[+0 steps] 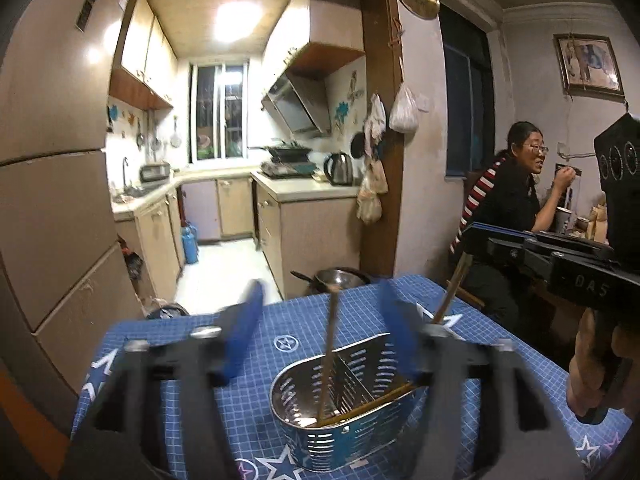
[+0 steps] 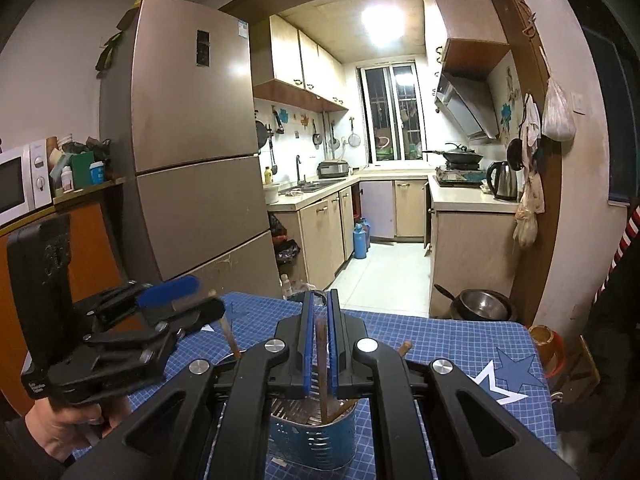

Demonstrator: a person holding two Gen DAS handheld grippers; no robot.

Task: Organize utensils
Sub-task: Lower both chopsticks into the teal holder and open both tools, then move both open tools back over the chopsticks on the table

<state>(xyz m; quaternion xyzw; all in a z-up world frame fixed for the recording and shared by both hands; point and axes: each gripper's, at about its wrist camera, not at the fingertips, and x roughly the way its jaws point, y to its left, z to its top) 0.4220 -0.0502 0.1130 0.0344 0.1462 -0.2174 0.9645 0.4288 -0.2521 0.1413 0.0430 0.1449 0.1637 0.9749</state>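
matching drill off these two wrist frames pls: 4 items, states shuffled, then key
Items:
1. left tool
2. right tool
3. metal utensil caddy
4. steel pot

States:
A. on the floor past the table's far edge
B. shut on a chopstick
C. open, above the caddy
D. on the blue grid mat, chopsticks inside

Pairs: 1-C, 2-B, 3-D, 4-A
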